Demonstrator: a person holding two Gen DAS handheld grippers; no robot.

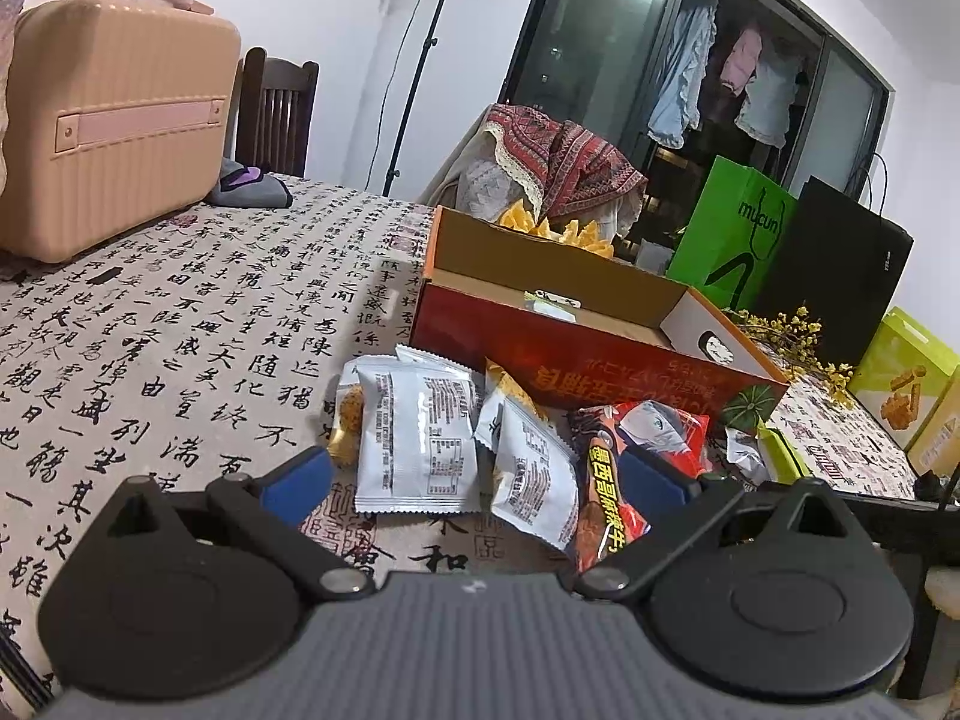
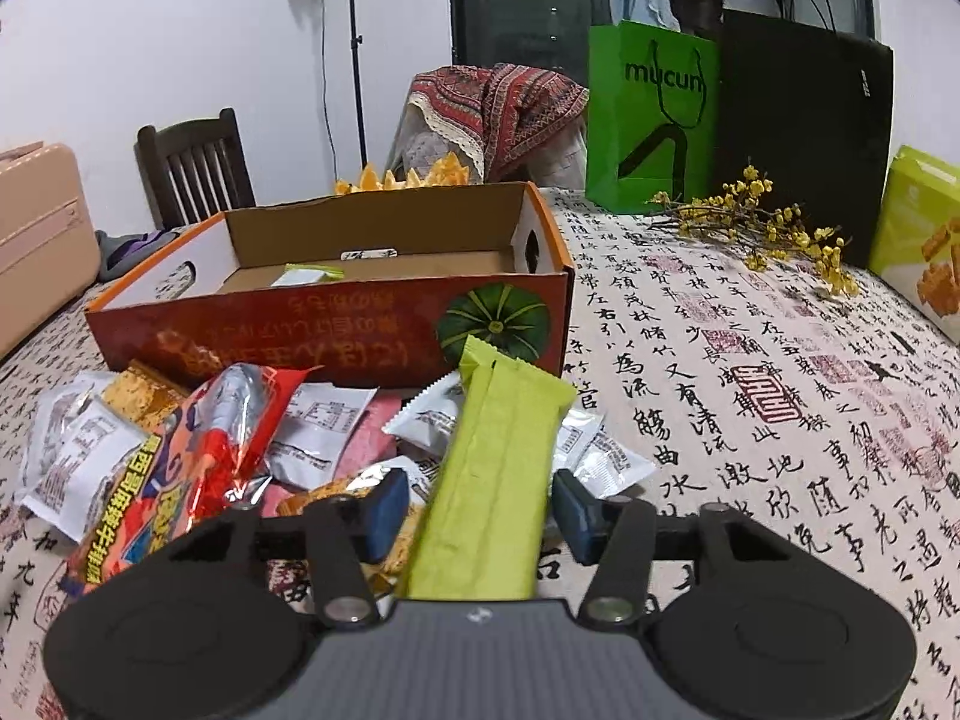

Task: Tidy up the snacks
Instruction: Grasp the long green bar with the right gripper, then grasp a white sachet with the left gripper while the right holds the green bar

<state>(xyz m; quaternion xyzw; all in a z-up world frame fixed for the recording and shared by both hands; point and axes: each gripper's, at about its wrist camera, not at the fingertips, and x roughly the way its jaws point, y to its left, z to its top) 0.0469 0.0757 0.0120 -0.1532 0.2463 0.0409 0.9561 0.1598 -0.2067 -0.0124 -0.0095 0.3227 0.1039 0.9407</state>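
Note:
An orange cardboard box [image 2: 336, 324] with a pumpkin picture stands open on the table, with one small packet [image 2: 306, 274] inside. A pile of snack packets [image 2: 312, 432] lies in front of it. My right gripper [image 2: 477, 513] straddles a long green packet [image 2: 498, 456] resting on the pile; a thin gap shows at each pad, so it is open. In the left wrist view the box [image 1: 576, 354] sits behind white packets [image 1: 414, 444] and a red-orange packet [image 1: 606, 504]. My left gripper [image 1: 474, 480] hovers wide open over these, holding nothing.
A green paper bag [image 2: 651, 114], a black bag [image 2: 804, 132] and yellow flower sprigs [image 2: 774, 228] stand at the back right. A lime snack box [image 2: 924, 228] is at the far right. A beige case [image 1: 114, 138] and a chair [image 1: 276, 114] are at the left.

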